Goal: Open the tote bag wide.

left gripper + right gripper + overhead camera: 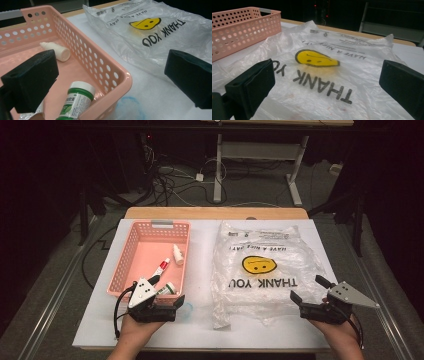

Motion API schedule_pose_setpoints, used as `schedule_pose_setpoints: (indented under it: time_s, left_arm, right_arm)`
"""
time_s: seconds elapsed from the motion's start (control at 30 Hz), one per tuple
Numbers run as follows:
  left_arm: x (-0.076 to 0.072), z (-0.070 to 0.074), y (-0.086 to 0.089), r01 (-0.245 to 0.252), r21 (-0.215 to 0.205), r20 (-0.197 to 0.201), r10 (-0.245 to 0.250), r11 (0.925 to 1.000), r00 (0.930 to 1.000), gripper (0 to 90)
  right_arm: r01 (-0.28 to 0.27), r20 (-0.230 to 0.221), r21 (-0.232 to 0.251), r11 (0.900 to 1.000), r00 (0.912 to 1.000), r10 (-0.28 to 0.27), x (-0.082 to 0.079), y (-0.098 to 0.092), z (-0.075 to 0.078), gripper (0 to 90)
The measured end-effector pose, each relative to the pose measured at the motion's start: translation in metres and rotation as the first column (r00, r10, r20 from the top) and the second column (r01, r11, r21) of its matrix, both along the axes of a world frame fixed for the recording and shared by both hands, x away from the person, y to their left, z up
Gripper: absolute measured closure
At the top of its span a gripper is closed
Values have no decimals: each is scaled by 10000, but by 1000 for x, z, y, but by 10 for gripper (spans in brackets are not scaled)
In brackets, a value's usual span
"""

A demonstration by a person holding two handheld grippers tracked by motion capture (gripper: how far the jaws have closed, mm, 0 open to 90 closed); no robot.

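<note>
Flat, crinkled clear plastic bag (262, 270), yellow smiley

Printed in black on the clear plastic bag (352, 82): "THANK YOU" under a yellow smiley face (317, 58), with "HAVE A NICE DAY" in smaller letters beyond it (further small print near the far edge too tiny to read); green-and-white label on the green-capped bottle (77, 101) illegible.

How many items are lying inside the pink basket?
3. A white dropper bottle lies toward the far right, a red-and-white tube mid-basket, and a green-capped bottle at the near right corner of the pink basket. The left gripper may hide more.
</note>
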State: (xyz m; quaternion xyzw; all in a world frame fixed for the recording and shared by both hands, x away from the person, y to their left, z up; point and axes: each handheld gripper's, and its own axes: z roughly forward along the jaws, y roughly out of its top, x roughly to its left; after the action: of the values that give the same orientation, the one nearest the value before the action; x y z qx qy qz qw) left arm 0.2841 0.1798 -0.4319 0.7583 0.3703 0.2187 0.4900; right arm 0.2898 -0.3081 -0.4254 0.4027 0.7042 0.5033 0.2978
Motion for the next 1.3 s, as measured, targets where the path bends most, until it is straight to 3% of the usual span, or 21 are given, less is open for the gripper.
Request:
schedule_pose_setpoints:
  time_s: [0.33,0.67,0.9,1.17,1.3]
  left_arm:
    - [3,4,-2,99,43,30,-99,9999,9999,0]
    - [7,7,-11,300,178,27,-300,9994,9995,0]
    - [7,8,-17,383,270,0,-384,9989,9993,0]
    - [10,8,-20,468,251,2,-468,9986,9989,0]
    - [10,8,-21,508,245,26,-509,9984,9987,0]
  right_arm:
    - [758,-190,-303,9967,9969,-764,-5,-27,0,28]
    - [1486,-729,-629,9869,9855,-1531,-9,-52,-6,97]
    - [1905,-1317,-563,9801,9716,-1964,-13,-72,-12,231]
    - [2078,-2247,-191,9780,9523,-2067,-12,-87,-23,354]
    - [2160,-2820,-123,9763,9360,-2106,-9,-90,-30,419]
